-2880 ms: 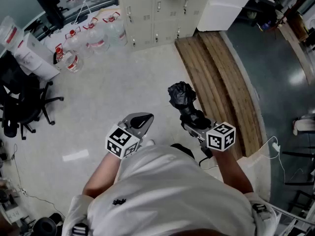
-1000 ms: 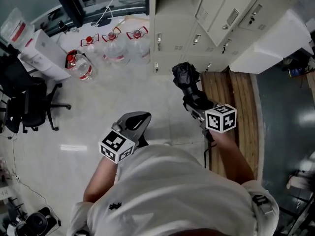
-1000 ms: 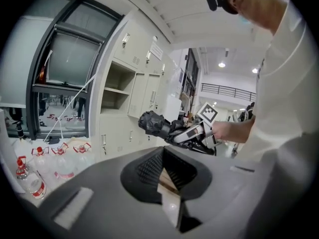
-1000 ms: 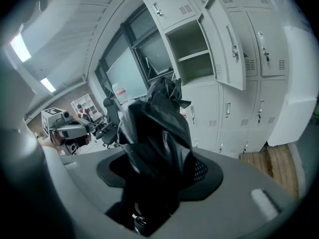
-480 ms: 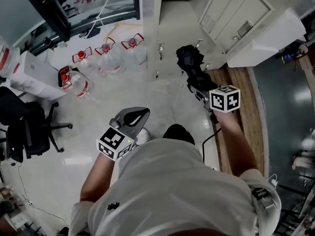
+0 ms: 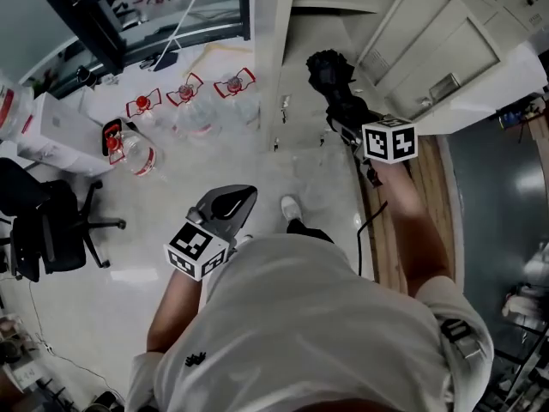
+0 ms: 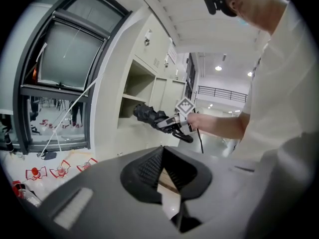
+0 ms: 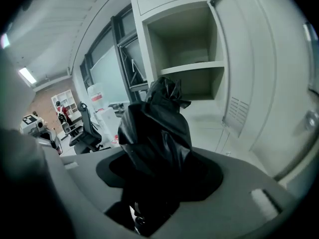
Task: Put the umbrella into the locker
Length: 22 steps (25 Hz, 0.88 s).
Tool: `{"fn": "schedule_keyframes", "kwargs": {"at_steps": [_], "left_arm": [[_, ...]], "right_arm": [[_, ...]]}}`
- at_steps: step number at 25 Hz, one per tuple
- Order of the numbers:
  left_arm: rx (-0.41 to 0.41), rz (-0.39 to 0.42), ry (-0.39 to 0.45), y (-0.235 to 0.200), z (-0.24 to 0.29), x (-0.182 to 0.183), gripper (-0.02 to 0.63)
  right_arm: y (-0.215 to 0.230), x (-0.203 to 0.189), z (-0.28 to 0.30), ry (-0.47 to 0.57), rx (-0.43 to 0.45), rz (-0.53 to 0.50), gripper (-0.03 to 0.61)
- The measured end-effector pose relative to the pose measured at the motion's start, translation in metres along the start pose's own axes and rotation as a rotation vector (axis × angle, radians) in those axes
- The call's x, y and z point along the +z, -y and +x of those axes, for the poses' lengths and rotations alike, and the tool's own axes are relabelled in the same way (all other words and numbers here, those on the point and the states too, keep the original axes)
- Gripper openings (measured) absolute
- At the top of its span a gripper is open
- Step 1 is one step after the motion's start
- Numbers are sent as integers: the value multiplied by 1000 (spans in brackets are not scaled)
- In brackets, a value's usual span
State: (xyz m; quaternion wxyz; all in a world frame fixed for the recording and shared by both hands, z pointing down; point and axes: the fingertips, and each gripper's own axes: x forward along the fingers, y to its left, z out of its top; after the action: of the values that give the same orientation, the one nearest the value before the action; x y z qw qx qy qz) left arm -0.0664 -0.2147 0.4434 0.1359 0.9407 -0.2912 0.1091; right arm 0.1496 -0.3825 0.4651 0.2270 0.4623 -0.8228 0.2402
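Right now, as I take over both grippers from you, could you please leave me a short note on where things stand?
Right gripper: shut on the folded black umbrella, which points at the open locker.
Left gripper: jaws together, nothing in them, held low at your left side.
Locker: door swung open to the right, with a shelf across the compartment.
Done: umbrella in grip and in front of the locker.
Left: place the umbrella inside a compartment, open the right jaws and pull back.
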Motion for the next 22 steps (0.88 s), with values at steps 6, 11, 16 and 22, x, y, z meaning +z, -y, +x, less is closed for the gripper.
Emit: {"fn": "schedule_keyframes", "kwargs": {"at_steps": [6, 11, 16, 22], "left_arm": [[67, -19, 5, -31, 39, 25, 55], [121, -16, -1, -51, 69, 33, 55], [198, -31, 10, -68, 84, 42, 55], [278, -53, 18, -83, 89, 45, 55]], "right_arm": [[40, 56, 55, -15, 31, -61, 241], [70, 83, 104, -32, 46, -108, 241], [90, 104, 146, -49, 51, -164, 241], [97, 118, 188, -78, 66, -228, 241]]}}
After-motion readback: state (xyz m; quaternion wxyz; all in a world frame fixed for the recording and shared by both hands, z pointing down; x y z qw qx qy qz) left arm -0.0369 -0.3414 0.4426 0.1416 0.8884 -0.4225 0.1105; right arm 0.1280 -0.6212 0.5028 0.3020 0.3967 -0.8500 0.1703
